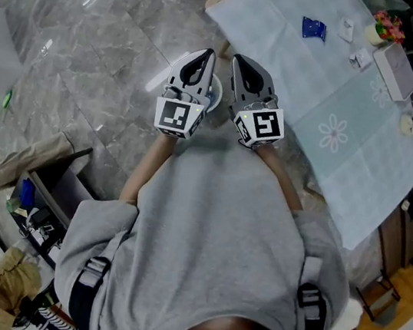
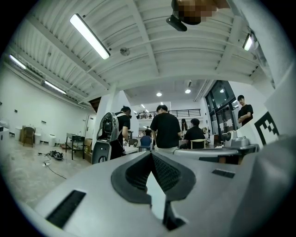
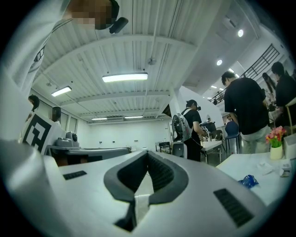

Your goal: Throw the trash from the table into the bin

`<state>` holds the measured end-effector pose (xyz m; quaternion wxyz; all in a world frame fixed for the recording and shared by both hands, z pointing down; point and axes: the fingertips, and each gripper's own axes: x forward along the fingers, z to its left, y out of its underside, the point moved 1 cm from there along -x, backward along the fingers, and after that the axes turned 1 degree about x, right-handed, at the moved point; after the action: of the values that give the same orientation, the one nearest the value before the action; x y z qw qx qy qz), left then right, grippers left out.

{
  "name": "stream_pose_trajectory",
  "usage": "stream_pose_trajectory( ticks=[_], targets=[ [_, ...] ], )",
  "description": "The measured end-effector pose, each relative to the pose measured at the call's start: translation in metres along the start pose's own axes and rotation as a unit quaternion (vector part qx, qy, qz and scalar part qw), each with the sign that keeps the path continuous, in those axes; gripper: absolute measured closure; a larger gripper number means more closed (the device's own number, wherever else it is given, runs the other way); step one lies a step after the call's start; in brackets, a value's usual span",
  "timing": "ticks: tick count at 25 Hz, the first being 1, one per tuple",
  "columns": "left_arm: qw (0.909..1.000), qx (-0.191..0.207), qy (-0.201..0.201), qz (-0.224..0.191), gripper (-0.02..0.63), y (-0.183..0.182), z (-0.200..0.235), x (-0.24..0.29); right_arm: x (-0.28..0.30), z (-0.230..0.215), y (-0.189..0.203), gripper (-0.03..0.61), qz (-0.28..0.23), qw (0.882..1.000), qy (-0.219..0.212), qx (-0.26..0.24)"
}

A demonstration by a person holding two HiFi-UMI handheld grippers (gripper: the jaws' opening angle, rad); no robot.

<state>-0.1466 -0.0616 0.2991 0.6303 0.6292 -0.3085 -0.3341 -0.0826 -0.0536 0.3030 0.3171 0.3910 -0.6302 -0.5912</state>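
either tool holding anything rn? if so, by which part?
Nothing is held. The left tool and right tool are both shut and empty; the blue wrapper lies on the table.

Floor (image 1: 94, 41) left of table (image 1: 285, 64) open; box (image 1: 394, 71), flowers (image 1: 388, 26) crowd far edge.

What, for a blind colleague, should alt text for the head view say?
Seen from above, a person holds the left gripper and right gripper, both shut and empty, side by side over a white bin; a blue wrapper lies on the table at right.
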Motion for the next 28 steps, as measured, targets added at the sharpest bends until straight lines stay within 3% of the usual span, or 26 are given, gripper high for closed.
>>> stream_pose_trajectory(
  ticks=[9, 18, 28],
  targets=[
    [0.9977, -0.01, 0.065, 0.017, 0.607, 0.013, -0.014, -0.007, -0.028, -0.008, 0.007, 0.572, 0.001, 0.997, 0.082, 0.005],
    [0.9877, -0.009, 0.151, 0.041, 0.607, 0.032, -0.035, -0.008, -0.055, -0.014, 0.015, 0.572, -0.005, 0.986, 0.169, 0.002],
    [0.9733, 0.006, 0.22, 0.065, 0.607, 0.053, -0.095, 0.072, -0.092, -0.1, 0.019, 0.572, 0.001, 0.97, 0.242, 0.012]
  ],
)
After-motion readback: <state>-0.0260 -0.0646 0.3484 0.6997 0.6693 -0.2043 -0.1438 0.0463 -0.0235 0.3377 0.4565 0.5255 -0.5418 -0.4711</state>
